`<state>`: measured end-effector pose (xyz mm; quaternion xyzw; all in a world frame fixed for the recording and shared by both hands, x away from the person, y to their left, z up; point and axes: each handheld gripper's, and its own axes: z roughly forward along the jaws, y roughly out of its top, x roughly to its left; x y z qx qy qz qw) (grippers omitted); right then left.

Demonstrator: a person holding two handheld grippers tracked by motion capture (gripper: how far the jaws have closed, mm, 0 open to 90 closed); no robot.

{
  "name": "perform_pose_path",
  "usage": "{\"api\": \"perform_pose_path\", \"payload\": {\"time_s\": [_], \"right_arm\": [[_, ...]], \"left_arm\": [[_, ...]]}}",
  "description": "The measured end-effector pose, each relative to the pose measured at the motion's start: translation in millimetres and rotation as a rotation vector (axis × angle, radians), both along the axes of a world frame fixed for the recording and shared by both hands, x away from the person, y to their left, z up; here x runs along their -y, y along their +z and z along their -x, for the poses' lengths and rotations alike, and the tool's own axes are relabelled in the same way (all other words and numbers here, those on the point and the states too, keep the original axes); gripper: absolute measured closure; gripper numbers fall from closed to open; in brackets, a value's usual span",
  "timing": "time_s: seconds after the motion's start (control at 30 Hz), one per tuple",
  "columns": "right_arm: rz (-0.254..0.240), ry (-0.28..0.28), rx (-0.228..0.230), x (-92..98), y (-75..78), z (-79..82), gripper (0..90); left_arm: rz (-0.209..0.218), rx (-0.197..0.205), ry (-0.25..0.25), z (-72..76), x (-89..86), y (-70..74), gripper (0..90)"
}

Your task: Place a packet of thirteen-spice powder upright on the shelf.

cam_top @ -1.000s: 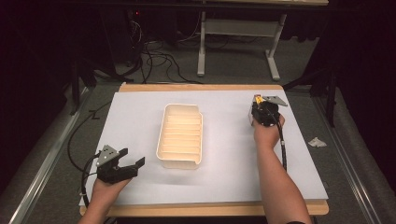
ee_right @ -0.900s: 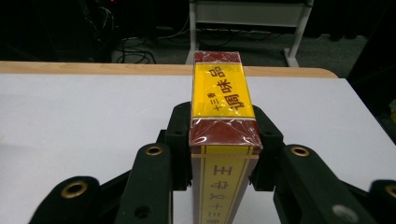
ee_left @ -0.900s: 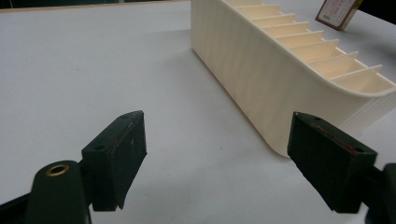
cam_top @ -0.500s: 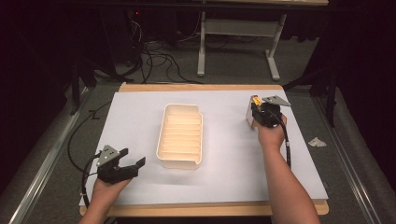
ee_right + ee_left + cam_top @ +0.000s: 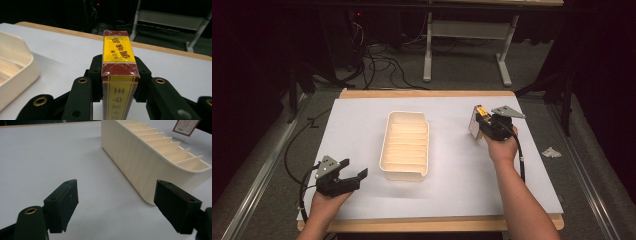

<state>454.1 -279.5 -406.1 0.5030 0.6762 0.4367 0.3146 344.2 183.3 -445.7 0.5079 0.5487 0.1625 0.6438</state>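
Box (image 5: pixel 119 75) clamped in right tool (image 5: pixel 119 82): glossy film wrap, red and yellow. Tray (image 5: pixel 405 145) left of it: cream plastic, ribbed, matt. Tabletop (image 5: pixel 452 165): smooth matt white sheet, wood edge. Left tool (image 5: pixel 120 207) pads: matt black.

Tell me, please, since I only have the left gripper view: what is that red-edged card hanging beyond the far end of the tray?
Observer: It is a packet, red and yellow with printed characters, and the right gripper is shut on it.
Operator: Is the packet over the tray yet?
Observer: No. In the high view it hangs off to the right of the tray, above the bare white sheet.
Operator: And where does my own gripper sit on the table?
Observer: The left gripper is at the near left, beside the tray's near corner, fingers open and empty.
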Motion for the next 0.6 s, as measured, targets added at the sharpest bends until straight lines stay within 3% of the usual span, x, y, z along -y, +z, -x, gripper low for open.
{"api": "perform_pose_path", "payload": {"time_s": [0.6], "right_arm": [[-0.056, 0.191, 0.050, -25.7, 16.5, 23.0, 67.9]], "left_arm": [[0.003, 0.002, 0.010, -0.3, -1.6, 0.3, 19.2]]}}
